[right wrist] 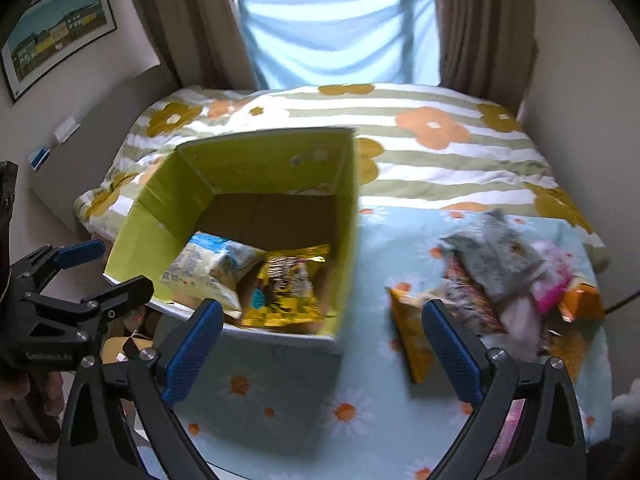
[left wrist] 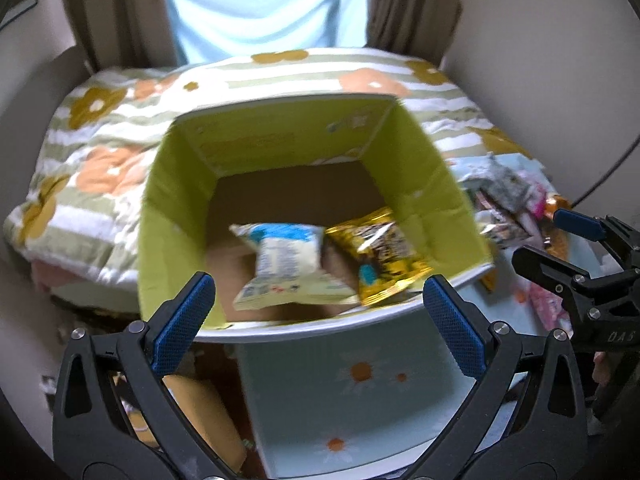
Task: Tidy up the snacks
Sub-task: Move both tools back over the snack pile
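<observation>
While both tongs hang above the scene with nothing between their blue pads, the open box stands on a pale blue daisy-print cloth at the foot of a bed covered in a striped, flowered quilt. The left gripper is spread wide, its two fingers framing the near rim of the box at about 6 o'clock; it holds nothing. The right gripper is likewise spread wide and empty, poised over the cloth just right of the box's near corner. Inside the box, whose inner walls are yellow-green and whose floor is brown cardboard, lie two packets side by side and touching: a white-and-blue packet toward 9 o'clock and a yellow packet toward 3 o'clock, both close to the near wall. Outside the box, at about 3 o'clock from it, a loose heap of snacks rests on the cloth: an orange-yellow packet lies nearest the box, a grey packet sits on top of the heap, and a pink packet lies beyond it; motion blur hides their printing. At 12 o'clock, brown curtains flank a window half covered by a light blue sheet, and a framed picture hangs on the wall at 10 o'clock.
</observation>
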### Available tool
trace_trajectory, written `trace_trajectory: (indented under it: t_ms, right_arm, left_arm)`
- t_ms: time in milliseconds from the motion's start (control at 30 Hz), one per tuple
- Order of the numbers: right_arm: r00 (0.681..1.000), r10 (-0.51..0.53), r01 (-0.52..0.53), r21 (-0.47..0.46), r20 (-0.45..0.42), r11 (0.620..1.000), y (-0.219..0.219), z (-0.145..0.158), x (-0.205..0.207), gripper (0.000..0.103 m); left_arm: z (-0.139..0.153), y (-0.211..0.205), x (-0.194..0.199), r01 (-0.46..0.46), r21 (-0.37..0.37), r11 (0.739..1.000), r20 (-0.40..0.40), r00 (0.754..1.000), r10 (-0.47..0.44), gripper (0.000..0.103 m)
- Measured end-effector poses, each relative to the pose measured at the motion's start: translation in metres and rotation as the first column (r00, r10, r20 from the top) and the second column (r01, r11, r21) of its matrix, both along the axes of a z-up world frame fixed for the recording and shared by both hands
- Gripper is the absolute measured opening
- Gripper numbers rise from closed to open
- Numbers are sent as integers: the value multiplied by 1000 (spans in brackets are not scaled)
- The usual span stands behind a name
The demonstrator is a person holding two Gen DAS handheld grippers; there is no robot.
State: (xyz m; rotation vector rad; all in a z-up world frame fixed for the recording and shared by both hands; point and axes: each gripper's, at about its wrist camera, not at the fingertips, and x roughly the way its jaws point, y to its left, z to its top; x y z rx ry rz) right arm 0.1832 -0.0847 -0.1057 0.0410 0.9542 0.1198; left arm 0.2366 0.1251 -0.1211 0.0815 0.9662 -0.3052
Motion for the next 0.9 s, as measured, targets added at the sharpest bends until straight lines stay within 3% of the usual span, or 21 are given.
trace_trajectory:
  t_ms: [233,400,667,900]
  right_arm:
    - [997,-69,71,-45,41,996,-66,26,-30,99]
    - [995,-94,95,-62,30,994,-124,30,-56,99]
    - [993,-118,116,-78,-25,990,-220,21,-107,99]
    - [989,-76,71,-37,-130,997,-277,-19,-135,99]
  left_arm:
    - [15,-55,-13,59,-7,998,24,998,-59,103]
    - [16,-120,-34,110,-18,994,16,994,-110,103]
    - [-7,-242,-62,200,-45,979,-95,975,-203,103]
    - [-58,-320,-79,178,-36,983,-239,954,-181,103]
